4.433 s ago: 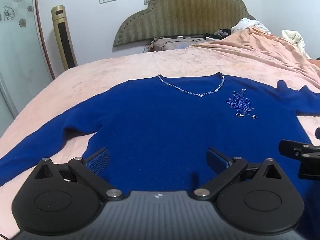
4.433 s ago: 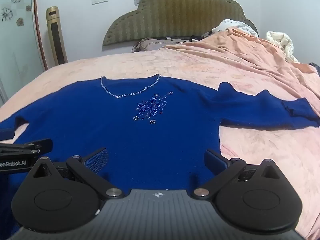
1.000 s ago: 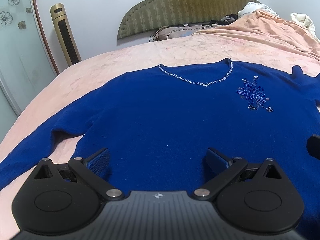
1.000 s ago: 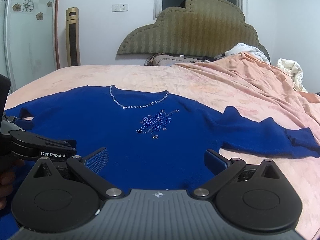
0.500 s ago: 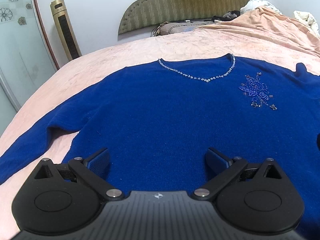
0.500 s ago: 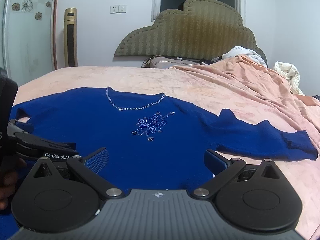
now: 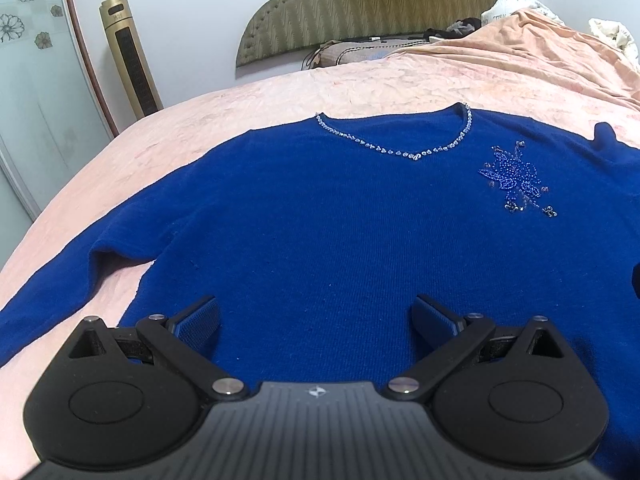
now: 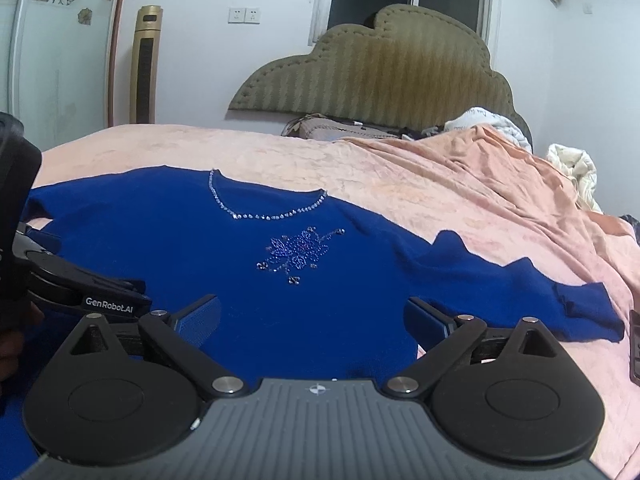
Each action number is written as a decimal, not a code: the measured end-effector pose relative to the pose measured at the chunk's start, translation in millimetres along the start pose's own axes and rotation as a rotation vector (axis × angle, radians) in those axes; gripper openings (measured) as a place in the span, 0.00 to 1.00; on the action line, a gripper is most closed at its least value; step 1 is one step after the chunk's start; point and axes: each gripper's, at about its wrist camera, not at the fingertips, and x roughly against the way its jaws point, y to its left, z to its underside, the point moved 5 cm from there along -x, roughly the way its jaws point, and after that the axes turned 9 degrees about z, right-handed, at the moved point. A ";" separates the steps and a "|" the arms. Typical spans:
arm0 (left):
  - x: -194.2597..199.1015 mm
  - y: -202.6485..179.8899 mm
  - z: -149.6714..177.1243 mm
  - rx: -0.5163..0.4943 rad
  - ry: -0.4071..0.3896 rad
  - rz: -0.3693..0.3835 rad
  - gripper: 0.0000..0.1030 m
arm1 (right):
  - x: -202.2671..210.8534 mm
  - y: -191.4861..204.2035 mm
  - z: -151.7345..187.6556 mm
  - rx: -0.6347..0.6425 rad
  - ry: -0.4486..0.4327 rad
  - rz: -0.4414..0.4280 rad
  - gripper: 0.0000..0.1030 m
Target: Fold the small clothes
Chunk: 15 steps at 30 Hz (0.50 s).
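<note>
The sweater's (image 7: 340, 232) hem is hidden beneath both gripper bodies; its left cuff is cut off.

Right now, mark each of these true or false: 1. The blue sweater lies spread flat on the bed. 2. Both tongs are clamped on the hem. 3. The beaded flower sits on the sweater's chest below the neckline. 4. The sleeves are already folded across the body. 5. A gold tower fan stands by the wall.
1. True: the blue sweater is laid out front up on the bed.
2. False: the left tongs and right tongs are both open and hold nothing.
3. True: the beaded flower sits just below the neckline.
4. False: each sleeve stretches outward, unfolded.
5. True: the gold tower fan stands by the wall.
</note>
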 end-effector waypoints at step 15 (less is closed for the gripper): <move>-0.2 0.6 0.3 0.008 -0.001 0.057 1.00 | -49.7 -154.9 0.5 0.029 -0.004 0.431 0.79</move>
